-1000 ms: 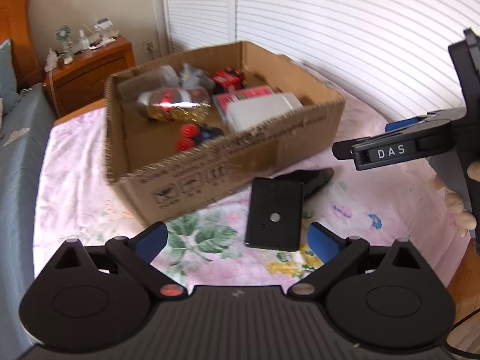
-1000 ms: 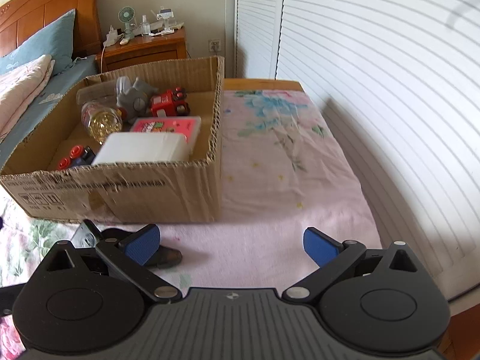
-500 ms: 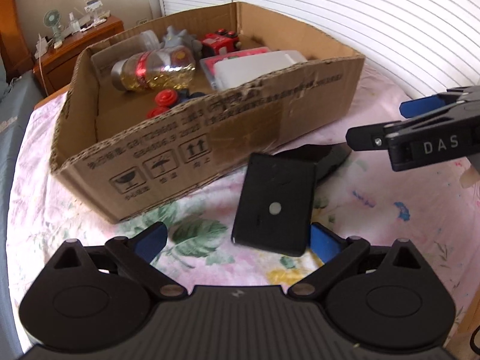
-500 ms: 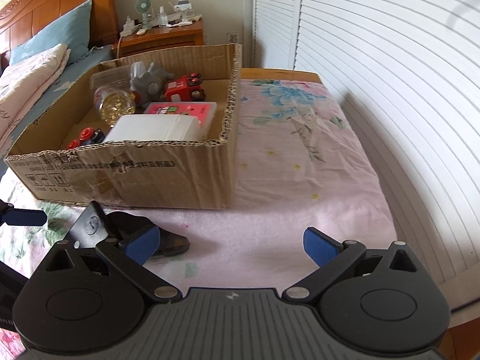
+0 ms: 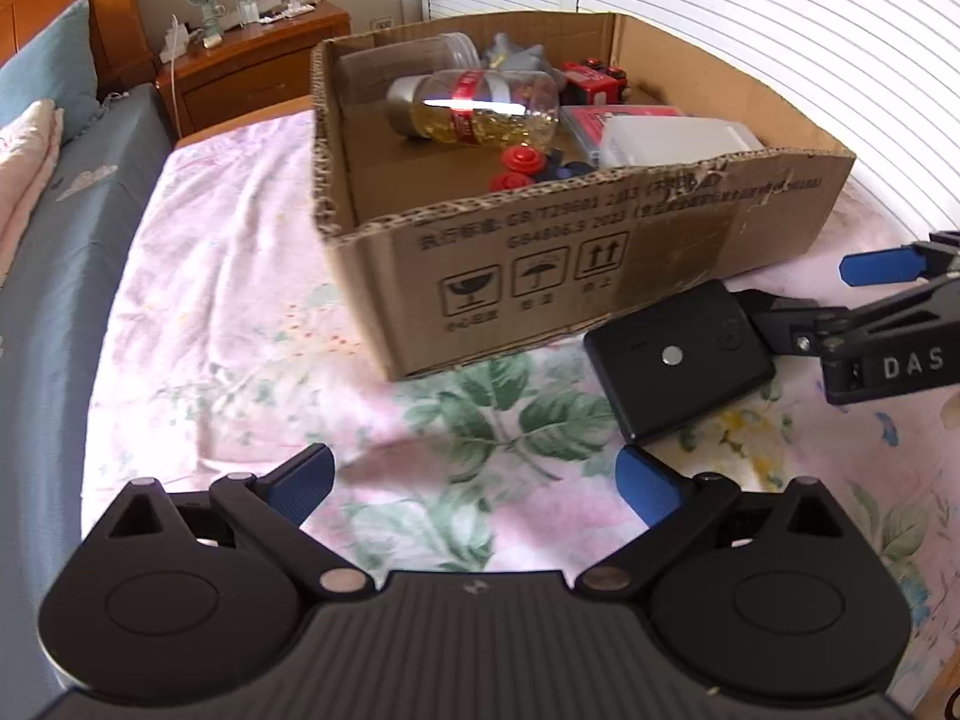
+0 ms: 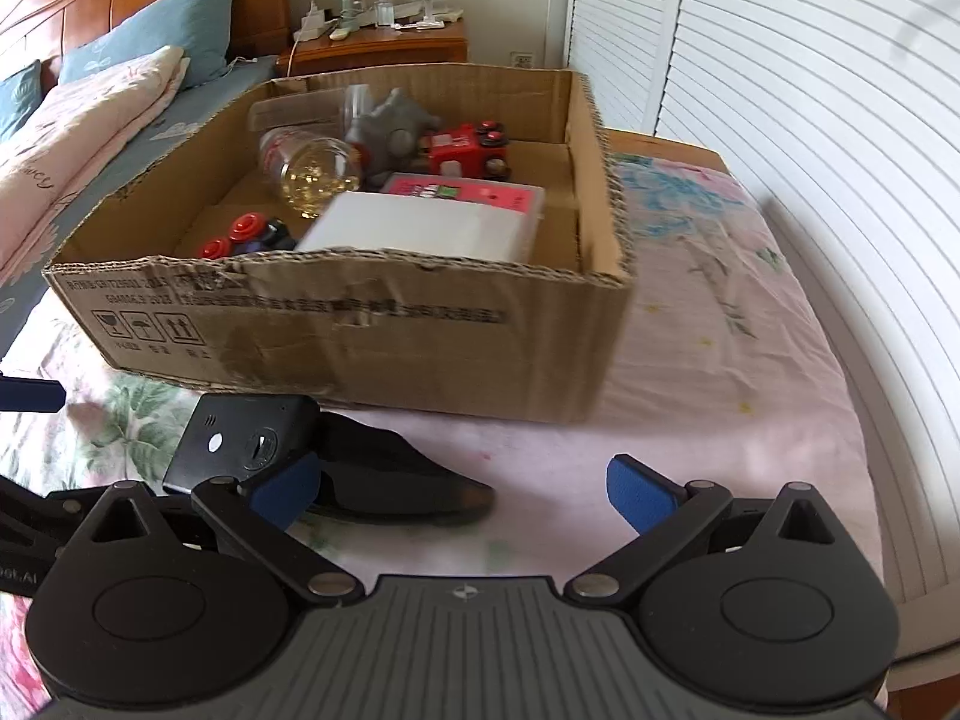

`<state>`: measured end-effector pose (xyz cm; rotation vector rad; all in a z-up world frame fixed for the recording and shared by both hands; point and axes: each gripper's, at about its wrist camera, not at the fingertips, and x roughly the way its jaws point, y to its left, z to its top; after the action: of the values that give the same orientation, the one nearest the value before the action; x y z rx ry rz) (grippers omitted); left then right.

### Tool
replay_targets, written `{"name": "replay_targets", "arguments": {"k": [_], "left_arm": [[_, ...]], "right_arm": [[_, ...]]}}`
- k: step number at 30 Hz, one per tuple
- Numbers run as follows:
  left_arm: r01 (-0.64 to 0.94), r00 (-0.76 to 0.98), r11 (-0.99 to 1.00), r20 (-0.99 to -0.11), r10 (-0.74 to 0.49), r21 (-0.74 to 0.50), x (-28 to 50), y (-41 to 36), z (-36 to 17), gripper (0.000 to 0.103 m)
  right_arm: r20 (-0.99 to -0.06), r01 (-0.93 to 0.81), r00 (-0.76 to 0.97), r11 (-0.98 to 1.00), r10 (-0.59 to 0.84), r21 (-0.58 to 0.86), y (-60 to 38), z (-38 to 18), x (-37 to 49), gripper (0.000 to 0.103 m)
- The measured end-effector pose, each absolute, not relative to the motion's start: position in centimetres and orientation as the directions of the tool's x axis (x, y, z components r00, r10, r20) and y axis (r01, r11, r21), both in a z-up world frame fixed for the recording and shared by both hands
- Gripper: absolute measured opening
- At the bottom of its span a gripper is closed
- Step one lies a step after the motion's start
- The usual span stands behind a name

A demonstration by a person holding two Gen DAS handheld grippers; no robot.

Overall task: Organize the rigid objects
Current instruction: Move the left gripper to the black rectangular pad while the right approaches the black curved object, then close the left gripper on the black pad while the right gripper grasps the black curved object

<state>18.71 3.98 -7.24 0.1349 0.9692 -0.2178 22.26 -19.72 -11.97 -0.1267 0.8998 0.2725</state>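
Note:
A flat black device with a small silver dot lies on the floral sheet in front of the cardboard box. It shows again as the black device low left in the right wrist view, with a dark curved object beside it. My left gripper is open above the sheet, the device just beyond its right finger. My right gripper is open, its left finger over the dark object. The box holds a clear bottle, a red toy, a white box and red caps.
The box sits mid-bed on a pink floral sheet. A wooden nightstand with a small fan stands behind. Pillows and a headboard lie left; white louvred doors run along the right.
The left camera view has swung left, so the black device now sits toward the right. The right gripper has come closer to the dark object and the device. Both grippers stay open.

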Motion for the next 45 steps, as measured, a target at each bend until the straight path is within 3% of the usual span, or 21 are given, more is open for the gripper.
{"name": "replay_targets", "arguments": {"k": [11,25,45], "left_arm": [[0.25,0.56,0.968,-0.811,-0.173,-0.033,17.7,5.3,-6.3,0.1],[0.308,0.546,0.95,-0.808,-0.22,-0.05,18.0,2.8,-6.0,0.1],[0.194,0.523,0.976,-0.831,-0.191,-0.102,21.7,-0.2,-7.0,0.1]], "right_arm": [[-0.783,-0.341,0.588,0.94,0.204,-0.011,-16.6,-12.2,22.2,0.103],[-0.794,-0.254,0.593,0.967,0.134,-0.026,-21.7,-13.1,22.1,0.103],[-0.748,-0.341,0.629,0.94,0.21,-0.022,-23.7,-13.5,20.9,0.103]]}}
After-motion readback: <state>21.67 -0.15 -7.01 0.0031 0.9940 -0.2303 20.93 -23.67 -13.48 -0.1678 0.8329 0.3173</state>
